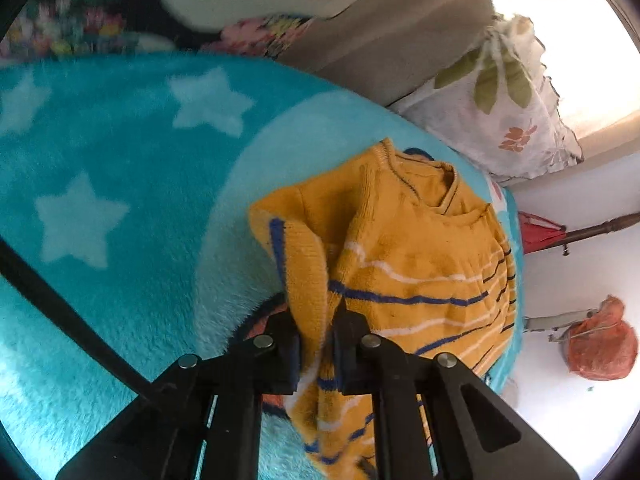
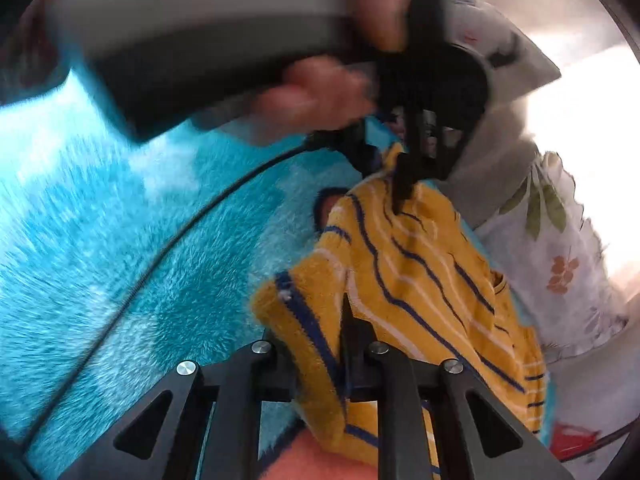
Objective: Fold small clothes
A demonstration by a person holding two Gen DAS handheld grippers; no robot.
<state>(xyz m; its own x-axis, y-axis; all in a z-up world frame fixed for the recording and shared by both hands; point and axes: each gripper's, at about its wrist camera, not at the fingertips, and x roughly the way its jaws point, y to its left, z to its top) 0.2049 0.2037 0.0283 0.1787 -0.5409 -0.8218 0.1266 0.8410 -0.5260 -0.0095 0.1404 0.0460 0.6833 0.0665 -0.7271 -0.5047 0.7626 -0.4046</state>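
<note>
Far left: turquoise star-print fleece blanket, spread as the working bed. Centre, left wrist view: left hand-held gripper closed onto a hanging fold of the yellow striped knit sweater, cloth pinched between both fingers. Sweater body lying on the blanket toward the right, neckline at the far end, one cuffed sleeve doubled over the near left side. Right of it: floral pillow at the blanket's far right edge.

Right wrist view: right hand-held gripper likewise clamped on a sweater edge near the navy-trimmed cuff, with the opposite gripper visible beyond, biting the far end of the same garment.

Step in hand, judged: carrying a lifted edge across to make a fold. Best done with both grips at equal height, cloth kept lightly taut, edge laid parallel to the stripes, release only once flat on the blanket. Risk: thick knit bunching if either side sags.
</note>
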